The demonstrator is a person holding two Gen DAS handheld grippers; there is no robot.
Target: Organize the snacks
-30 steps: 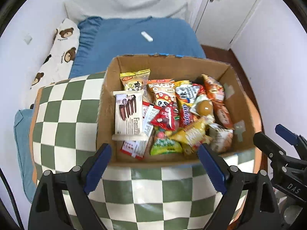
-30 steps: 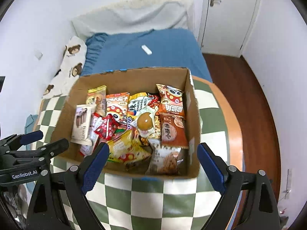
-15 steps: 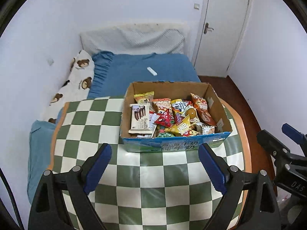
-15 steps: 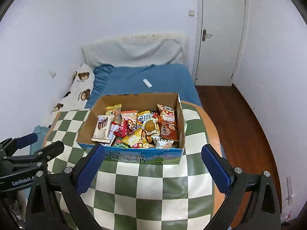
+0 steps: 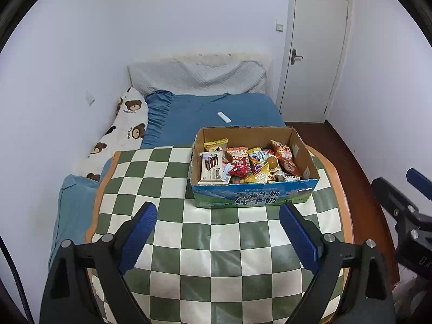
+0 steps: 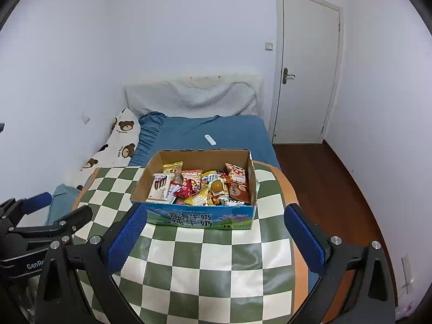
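A cardboard box [image 5: 253, 198] with a blue printed front stands at the far right of a round table with a green-and-white checked cloth [image 5: 216, 253]. It holds several snack packets [image 5: 244, 166], among them a white chocolate-biscuit pack [image 5: 212, 168]. The box also shows in the right wrist view [image 6: 199, 218], with the snacks [image 6: 205, 186] inside. My left gripper [image 5: 217, 235] is open and empty, above the near part of the table, well short of the box. My right gripper [image 6: 216, 239] is open and empty, just short of the box front.
A bed with a blue sheet [image 5: 213, 113] lies behind the table, with a white remote [image 5: 224, 117] on it and a bear-print pillow [image 5: 121, 132] at its left. A white door [image 5: 313, 54] and wooden floor [image 6: 324, 178] are at the right.
Both grippers have pulled back and up from the box. The box looked close and large a second ago and is now farther and smaller. Both stayed open.
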